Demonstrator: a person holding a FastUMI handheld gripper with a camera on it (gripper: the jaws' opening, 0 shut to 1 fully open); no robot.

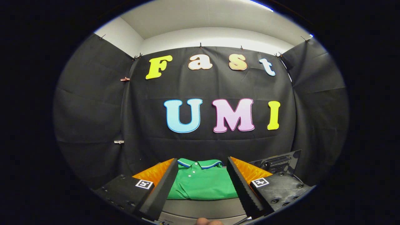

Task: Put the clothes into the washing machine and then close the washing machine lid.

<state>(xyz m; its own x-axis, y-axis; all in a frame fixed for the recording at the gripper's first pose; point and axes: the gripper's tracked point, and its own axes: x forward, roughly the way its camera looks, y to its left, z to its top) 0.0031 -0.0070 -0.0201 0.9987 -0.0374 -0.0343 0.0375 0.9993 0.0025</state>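
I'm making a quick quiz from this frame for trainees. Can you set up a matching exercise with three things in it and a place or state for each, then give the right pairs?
Things:
1. green polo shirt
2. gripper
3. dark open lid

Places or states:
A. standing up beyond the right finger, beside the shirt
B. folded flat, collar toward the booth wall, seen between the fingers
C. open, fingers spread wide and pressing on nothing

Pairs: 1-B, 2-C, 3-A
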